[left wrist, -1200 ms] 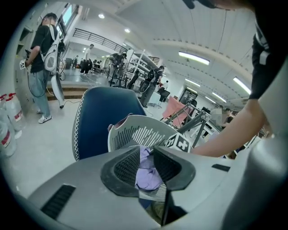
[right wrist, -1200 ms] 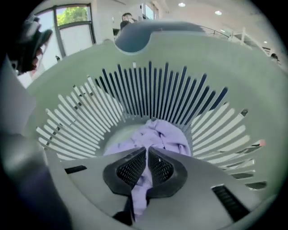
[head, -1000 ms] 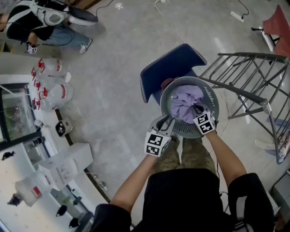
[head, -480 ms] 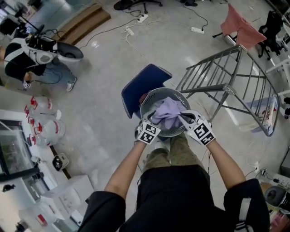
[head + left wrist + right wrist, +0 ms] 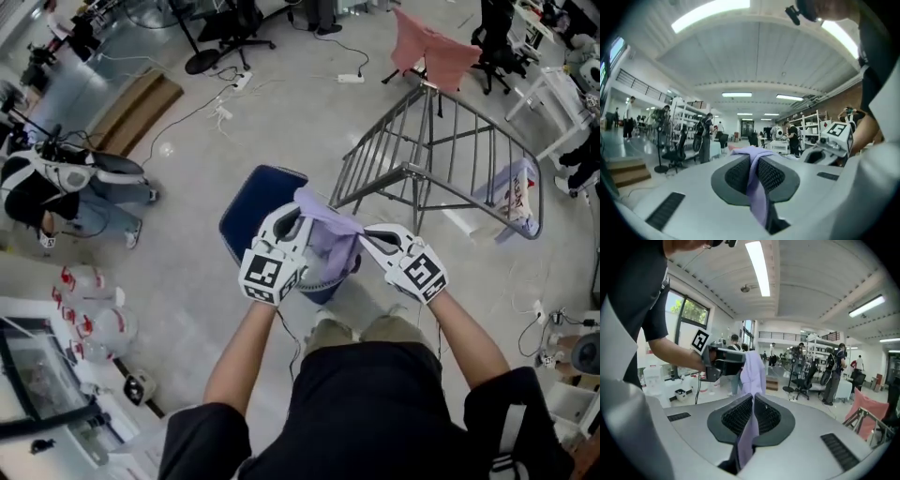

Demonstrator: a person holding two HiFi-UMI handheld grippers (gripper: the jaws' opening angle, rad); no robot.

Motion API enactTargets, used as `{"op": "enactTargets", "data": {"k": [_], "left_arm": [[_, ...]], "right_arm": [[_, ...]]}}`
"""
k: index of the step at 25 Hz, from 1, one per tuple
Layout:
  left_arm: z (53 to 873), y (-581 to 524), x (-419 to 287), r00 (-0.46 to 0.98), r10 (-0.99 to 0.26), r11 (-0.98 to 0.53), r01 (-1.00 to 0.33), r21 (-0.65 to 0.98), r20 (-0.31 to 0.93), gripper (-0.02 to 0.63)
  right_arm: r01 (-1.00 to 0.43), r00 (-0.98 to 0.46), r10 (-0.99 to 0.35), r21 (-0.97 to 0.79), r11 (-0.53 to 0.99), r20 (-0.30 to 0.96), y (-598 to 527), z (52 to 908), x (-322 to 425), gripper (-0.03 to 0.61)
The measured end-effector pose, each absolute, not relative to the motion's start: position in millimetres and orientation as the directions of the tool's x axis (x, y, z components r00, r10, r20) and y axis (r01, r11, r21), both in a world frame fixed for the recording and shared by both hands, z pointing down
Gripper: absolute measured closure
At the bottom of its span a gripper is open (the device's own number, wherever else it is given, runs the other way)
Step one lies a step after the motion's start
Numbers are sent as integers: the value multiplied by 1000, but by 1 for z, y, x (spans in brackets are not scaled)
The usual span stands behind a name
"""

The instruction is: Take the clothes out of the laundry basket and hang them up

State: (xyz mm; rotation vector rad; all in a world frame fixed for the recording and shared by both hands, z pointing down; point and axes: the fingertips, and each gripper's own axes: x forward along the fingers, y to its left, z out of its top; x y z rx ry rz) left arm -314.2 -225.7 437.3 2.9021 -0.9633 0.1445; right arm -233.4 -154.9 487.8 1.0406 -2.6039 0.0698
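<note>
Grey metal drying rack (image 5: 441, 141) stands beyond the 2 grippers. Just in front of it, a lilac garment (image 5: 328, 234) hangs stretched between them. Left gripper (image 5: 302, 208) has just clamped onto 1 edge; right gripper (image 5: 367, 234) pinches the other.

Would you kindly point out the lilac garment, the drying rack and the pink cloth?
lilac garment (image 5: 330, 244), head view, its bunched middle.
drying rack (image 5: 412, 170), head view, a grey crossbar.
pink cloth (image 5: 432, 52), head view, its draped middle.

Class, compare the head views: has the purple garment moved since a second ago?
Yes. The purple garment has risen out of the basket beside the blue seat and now hangs above it.
</note>
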Motion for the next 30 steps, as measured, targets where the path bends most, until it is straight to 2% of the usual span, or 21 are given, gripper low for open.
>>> {"op": "enactTargets", "data": {"k": [3, 6, 8, 10, 14, 18, 22, 26, 30], "left_arm": [[363, -220, -273, 821, -571, -821, -571, -18, 1, 591], [306, -214, -243, 834, -546, -836, -549, -12, -84, 591], [271, -205, -225, 839, -532, -842, -539, -40, -112, 591], [237, -195, -205, 845, -516, -845, -528, -76, -139, 591], [188, -174, -163, 855, -478, -858, -503, -102, -200, 591], [164, -161, -114, 851, -470, -856, -504, -114, -234, 591], [154, -153, -78, 849, -476, -852, -510, -117, -231, 591], [155, -152, -29, 848, -480, -855, -509, -95, -224, 591], [147, -159, 26, 846, -473, -864, -500, -57, -246, 591]], "right_arm": [[-682, -710, -687, 94, 725, 154, -151, 441, -222, 569], [-675, -737, -676, 12, 737, 15, -147, 404, -201, 568], [-647, -761, -647, -18, 763, -51, -132, 385, -183, 516], [-631, -774, -631, -1, 775, -56, -116, 378, -161, 464], [-629, -777, -628, -8, 778, 39, -96, 410, -129, 371], [-686, -725, -685, 16, 728, 79, -81, 439, -85, 371], [-758, -652, -756, -10, 652, 55, -48, 434, -28, 412], [-799, -601, -799, 10, 601, 4, -14, 413, 41, 563], [-830, -557, -828, 42, 556, -61, 16, 371, 101, 574]]}}
